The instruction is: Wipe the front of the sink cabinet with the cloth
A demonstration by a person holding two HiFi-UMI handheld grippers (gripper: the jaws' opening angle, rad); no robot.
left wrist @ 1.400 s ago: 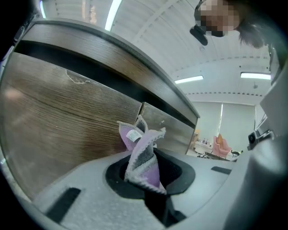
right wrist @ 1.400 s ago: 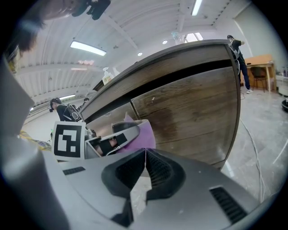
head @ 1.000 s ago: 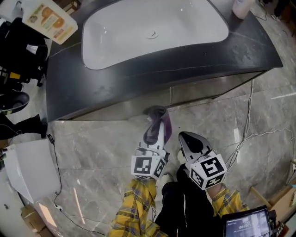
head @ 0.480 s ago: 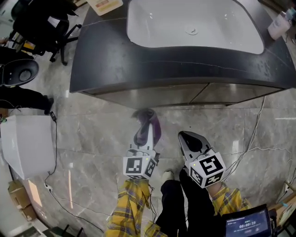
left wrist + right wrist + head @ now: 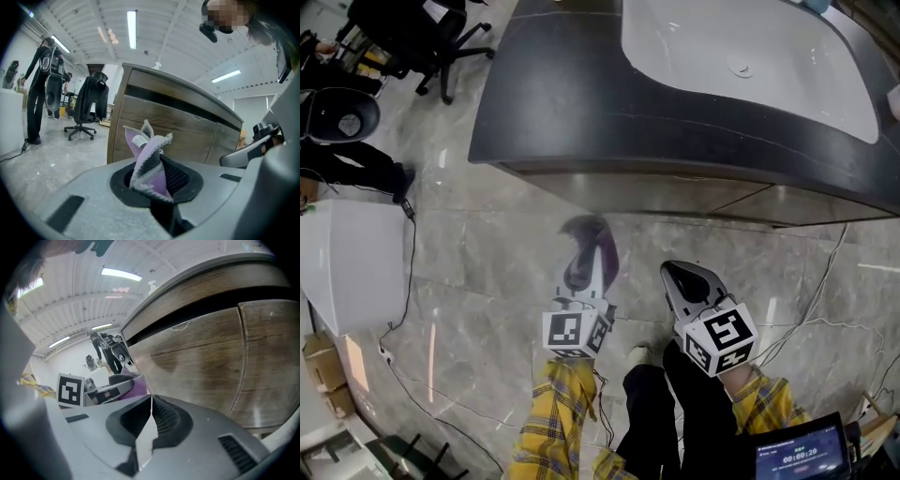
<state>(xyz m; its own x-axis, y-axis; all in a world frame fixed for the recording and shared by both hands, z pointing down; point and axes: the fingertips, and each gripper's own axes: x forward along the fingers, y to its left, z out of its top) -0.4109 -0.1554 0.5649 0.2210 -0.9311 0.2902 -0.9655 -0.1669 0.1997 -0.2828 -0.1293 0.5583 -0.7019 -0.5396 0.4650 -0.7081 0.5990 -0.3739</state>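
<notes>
Looks down on grey marble floor (image 5: 469, 281) across most of the head view. Faces sink cabinet (image 5: 581, 112) along the top: dark stone top, white basin (image 5: 722, 47) set into it, brown wood front (image 5: 154, 126) with door seams, seen close up in both gripper views. Shows white box (image 5: 347, 262) on the floor at far left, black office chair (image 5: 422, 37) above it, well apart from the cabinet. Shows yellow plaid sleeves (image 5: 553, 422) at the bottom, a small screen (image 5: 802, 459) in the bottom right corner, thin cable (image 5: 825, 309) trailing over the floor at right.

Holds left gripper (image 5: 584, 272) out toward the left part of the cabinet front, clenched on purple-and-grey cloth (image 5: 592, 239). In the left gripper view, pinches cloth (image 5: 147, 159) between the jaws of the left gripper (image 5: 157, 180), folds sticking up past the tips, white label showing. Puts cloth near the front, low down; cannot tell touching or just apart.

Holds right gripper (image 5: 689, 281) just beside the left one, a bit further back from the cabinet. Keeps nothing in right gripper (image 5: 151, 416): jaws pressed together, only a thin slit between the pads.
</notes>
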